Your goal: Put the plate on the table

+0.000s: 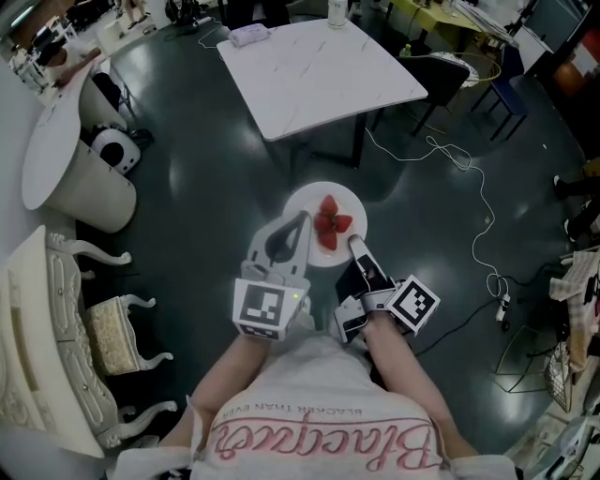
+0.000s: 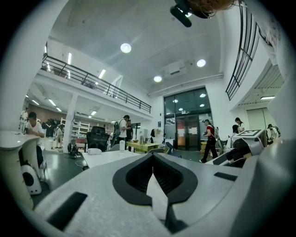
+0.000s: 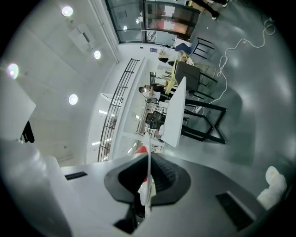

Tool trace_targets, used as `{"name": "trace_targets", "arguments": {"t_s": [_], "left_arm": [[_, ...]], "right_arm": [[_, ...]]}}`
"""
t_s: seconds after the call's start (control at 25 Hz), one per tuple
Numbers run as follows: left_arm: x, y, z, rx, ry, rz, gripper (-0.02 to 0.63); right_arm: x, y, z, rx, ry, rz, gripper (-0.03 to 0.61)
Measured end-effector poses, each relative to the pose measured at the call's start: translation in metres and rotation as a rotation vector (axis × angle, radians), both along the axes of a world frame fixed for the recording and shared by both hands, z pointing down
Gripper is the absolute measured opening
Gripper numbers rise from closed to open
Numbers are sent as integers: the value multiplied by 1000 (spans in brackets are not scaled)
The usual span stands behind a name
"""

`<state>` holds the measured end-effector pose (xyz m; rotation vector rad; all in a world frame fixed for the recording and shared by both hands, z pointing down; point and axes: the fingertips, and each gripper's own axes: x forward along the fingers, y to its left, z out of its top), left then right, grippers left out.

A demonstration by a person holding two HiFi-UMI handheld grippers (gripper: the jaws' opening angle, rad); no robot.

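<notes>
A white plate [image 1: 305, 201] with red strawberries [image 1: 330, 224] is held in the air over the dark floor, just short of the white marble table [image 1: 319, 70]. My left gripper [image 1: 298, 228] is shut on the plate's near left rim. My right gripper [image 1: 355, 246] is shut on its near right rim. In the left gripper view the rim shows as a thin white sliver [image 2: 155, 193] between the closed jaws. The right gripper view has the plate edge-on [image 3: 148, 183], with a strawberry [image 3: 141, 149] behind it and the table [image 3: 175, 115] ahead.
On the table lie a white packet [image 1: 248, 36] and a bottle [image 1: 336, 11]. A black chair [image 1: 442, 80] stands at its right side. A white cable [image 1: 473, 192] runs over the floor on the right. A round white table [image 1: 56, 141] and an ornate chair [image 1: 56, 328] are at left.
</notes>
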<state>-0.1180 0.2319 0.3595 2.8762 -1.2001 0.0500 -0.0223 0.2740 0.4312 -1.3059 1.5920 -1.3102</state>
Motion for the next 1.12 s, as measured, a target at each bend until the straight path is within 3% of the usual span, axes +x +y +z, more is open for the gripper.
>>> {"name": "trace_targets", "arguments": {"t_s": [0.68, 1.12], "left_arm": [[11, -89, 15, -17, 8, -18, 5], [38, -164, 15, -12, -20, -46, 5]], "right_arm": [[14, -87, 9, -22, -23, -5, 12], [38, -174, 10, -14, -38, -45, 12]]}}
